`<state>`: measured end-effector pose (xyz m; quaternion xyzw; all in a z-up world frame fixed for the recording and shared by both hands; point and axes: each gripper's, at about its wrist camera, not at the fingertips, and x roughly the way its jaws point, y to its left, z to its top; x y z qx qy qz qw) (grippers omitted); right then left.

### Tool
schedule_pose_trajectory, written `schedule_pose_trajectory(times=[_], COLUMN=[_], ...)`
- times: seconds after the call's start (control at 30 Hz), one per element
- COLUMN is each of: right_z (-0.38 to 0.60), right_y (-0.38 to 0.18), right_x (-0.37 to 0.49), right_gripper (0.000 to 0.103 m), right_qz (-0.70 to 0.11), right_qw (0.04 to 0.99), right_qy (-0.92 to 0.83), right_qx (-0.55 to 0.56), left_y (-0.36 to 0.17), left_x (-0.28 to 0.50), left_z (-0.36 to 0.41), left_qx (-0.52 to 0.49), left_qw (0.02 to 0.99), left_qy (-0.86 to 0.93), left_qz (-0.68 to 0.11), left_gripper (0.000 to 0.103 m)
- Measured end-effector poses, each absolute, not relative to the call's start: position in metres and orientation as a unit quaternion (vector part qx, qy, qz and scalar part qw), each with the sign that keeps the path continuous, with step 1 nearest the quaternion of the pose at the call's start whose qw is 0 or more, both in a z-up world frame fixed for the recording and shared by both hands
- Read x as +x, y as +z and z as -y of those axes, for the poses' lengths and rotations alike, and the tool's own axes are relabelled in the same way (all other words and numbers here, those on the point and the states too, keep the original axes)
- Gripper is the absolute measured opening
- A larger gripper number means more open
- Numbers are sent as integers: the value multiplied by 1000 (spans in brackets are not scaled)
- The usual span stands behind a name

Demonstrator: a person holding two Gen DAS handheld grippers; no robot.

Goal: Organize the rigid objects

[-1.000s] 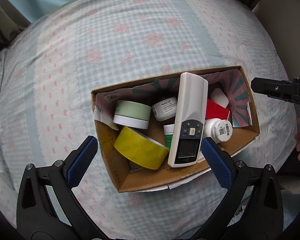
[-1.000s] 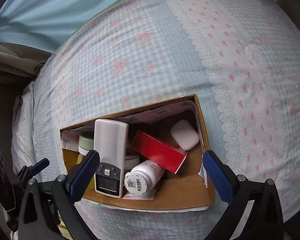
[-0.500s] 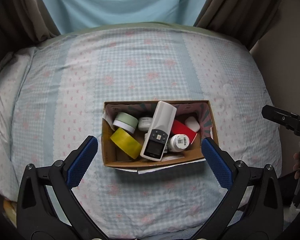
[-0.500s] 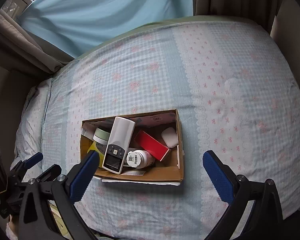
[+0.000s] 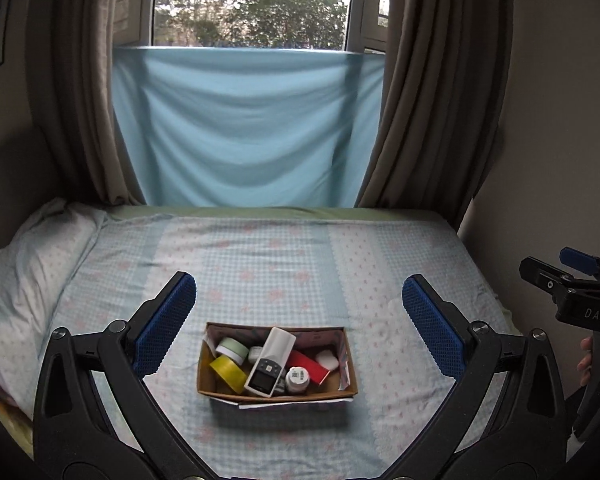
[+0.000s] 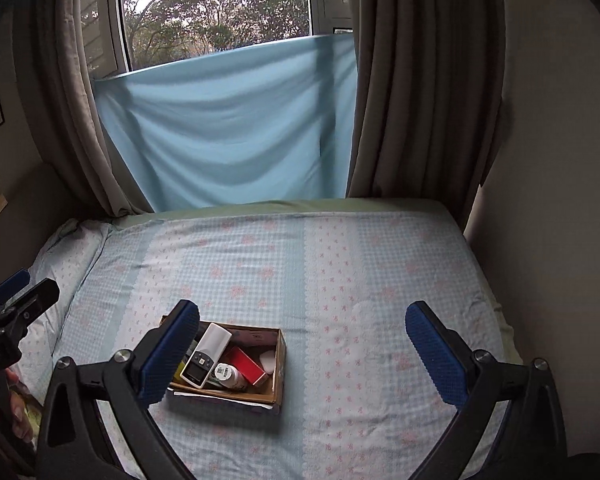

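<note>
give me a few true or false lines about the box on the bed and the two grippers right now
1. The cardboard box sits on the bed. True.
2. The left gripper holds the yellow tape roll. False: its jaws are open and empty; the tape lies in the box.
3. The remote lies inside the box. True.
4. The right gripper is shut. False: its jaws stand wide open.
5. The red box lies on the sheet outside. False: it is in the box.

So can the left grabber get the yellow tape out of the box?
Probably yes. The left gripper is wide open and empty, and the yellow tape lies uncovered at the left end of the open box. It is held back from the box, so it must come closer.
</note>
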<state>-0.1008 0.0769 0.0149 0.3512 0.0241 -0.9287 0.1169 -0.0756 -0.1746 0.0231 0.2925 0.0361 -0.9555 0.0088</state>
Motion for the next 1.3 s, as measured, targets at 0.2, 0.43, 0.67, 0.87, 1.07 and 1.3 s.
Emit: schedule_pose_trajectory(times=[0.2, 0.43, 0.67, 0.87, 1.07, 1.3], right_z=[-97, -106, -110, -111, -114, -116], right_y=[18, 17, 20, 19, 18, 20], right_x=[-87, -82, -79, -78, -78, -74], right_gripper=[103, 103, 103, 103, 103, 103], right_qz=[-21, -28, -35, -39, -34, -32], right_qw=[112, 117, 123, 124, 124, 123], right_qy=[-938, -938, -939, -939, -939, -943], right_qx=[328, 324, 318, 317, 318, 308], left_y=[25, 23, 21, 19, 19, 18], left_x=[-62, -51, -47, -48, -48, -48], left_z=[148, 128, 120, 121, 118, 117], left_qx=[281, 284, 288, 296, 297, 295], left_qw=[19, 14, 22, 26, 28, 34], left_qy=[-959, -958, -957, -954, -954, -955], left_qz=[-19, -24, -21, -31, -23, -17], left_gripper=[103, 103, 103, 103, 103, 103])
